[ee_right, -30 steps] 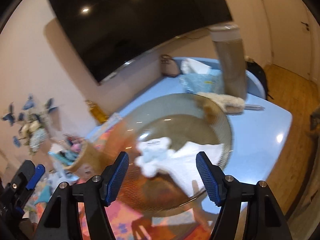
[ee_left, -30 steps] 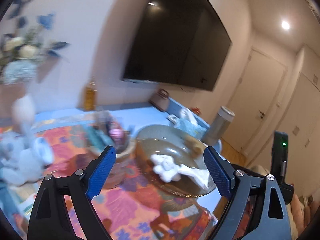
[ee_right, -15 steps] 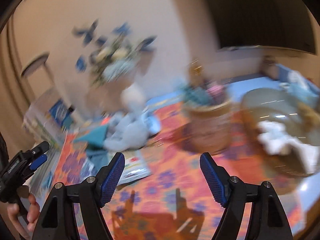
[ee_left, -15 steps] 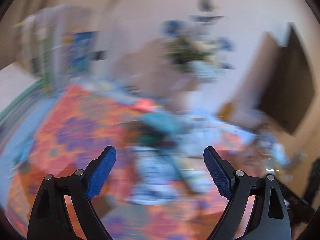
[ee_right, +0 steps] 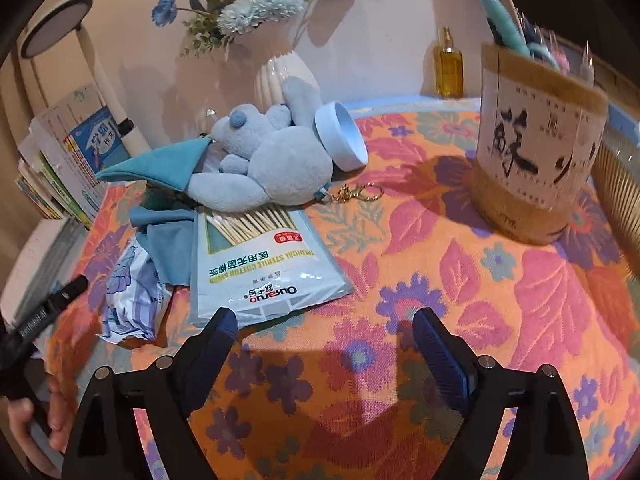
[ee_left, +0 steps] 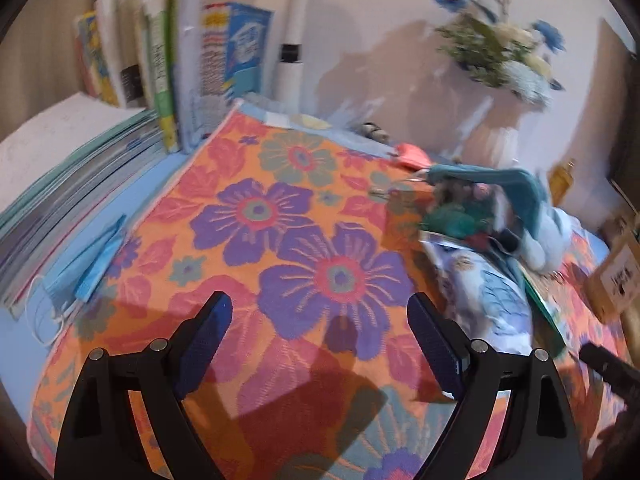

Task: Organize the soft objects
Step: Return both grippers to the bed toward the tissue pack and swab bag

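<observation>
Floral tablecloth [ee_right: 460, 264] fills both views. Grey plush toy [ee_right: 264, 168] lies upper left of centre, untouched. Left gripper [ee_left: 320, 334] and right gripper [ee_right: 324, 338] hover, jaws apart, empty. Judged step: approach; next, the right gripper must reach forward to the plush.

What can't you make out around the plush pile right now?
- Plush underside and swab pack top: right view, plush lies on the pack.
- Teal cloth: right view, partly under the plush.
- Same pile: left view, motion-blurred.
- Holder contents: right view, cut by the top edge.
</observation>
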Available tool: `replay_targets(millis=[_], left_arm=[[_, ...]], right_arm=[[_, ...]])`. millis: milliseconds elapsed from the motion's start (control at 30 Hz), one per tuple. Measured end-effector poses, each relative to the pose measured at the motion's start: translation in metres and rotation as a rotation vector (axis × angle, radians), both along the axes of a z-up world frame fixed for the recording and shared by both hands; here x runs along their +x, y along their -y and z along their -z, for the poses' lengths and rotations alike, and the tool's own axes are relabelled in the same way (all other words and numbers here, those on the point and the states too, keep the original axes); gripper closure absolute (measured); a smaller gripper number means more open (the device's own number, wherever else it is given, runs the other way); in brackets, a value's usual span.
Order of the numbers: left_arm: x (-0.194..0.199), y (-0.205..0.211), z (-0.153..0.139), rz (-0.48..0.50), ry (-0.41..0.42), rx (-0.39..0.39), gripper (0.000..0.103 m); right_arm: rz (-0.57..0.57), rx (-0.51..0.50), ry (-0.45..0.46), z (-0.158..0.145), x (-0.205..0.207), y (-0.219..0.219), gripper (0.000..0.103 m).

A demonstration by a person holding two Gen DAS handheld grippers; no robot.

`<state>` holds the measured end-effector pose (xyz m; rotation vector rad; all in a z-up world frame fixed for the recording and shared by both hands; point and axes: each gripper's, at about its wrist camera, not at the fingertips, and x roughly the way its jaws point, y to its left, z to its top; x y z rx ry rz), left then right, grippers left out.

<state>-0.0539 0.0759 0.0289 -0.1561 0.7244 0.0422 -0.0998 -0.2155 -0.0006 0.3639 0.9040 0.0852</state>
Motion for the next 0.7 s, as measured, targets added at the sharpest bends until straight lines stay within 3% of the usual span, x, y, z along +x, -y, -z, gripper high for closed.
replay_targets(millis=[167,300,367,467,567,633,700], left_arm=[[-0.005,-0.002,-0.004,0.031,0.007,-0.023,0.014],[-0.002,0.017,-0.020,0.196,0.000,-0.124,0.014],[0.007,0.036,-0.025,0.285,-0.035,-0.163,0.014],[0.022,0.072,-0.023,0.384,-0.080,-0.103,0.014],[0.034,0.092,-0.010,0.393,-0.115,-0.002,0.014],[0.041,0.090,-0.002,0.381,-0.142,-0.011,0.015],[0.045,0.079,0.005,0.371,-0.158,-0.079,0.014]], right_arm=[[0.006,0.086,0.025,-0.005,-0.006,0.008,0.014],[-0.088,0.068,0.004,-0.020,0.009,-0.009,0.013],[-0.148,-0.004,-0.040,-0.024,0.027,-0.024,0.000],[-0.199,-0.034,-0.066,-0.015,0.049,-0.032,0.000],[-0.186,0.016,-0.121,0.004,0.065,-0.025,0.000],[-0.179,0.034,-0.101,0.007,0.065,-0.021,0.000],[-0.191,0.039,-0.104,0.007,0.067,-0.022,0.000]])
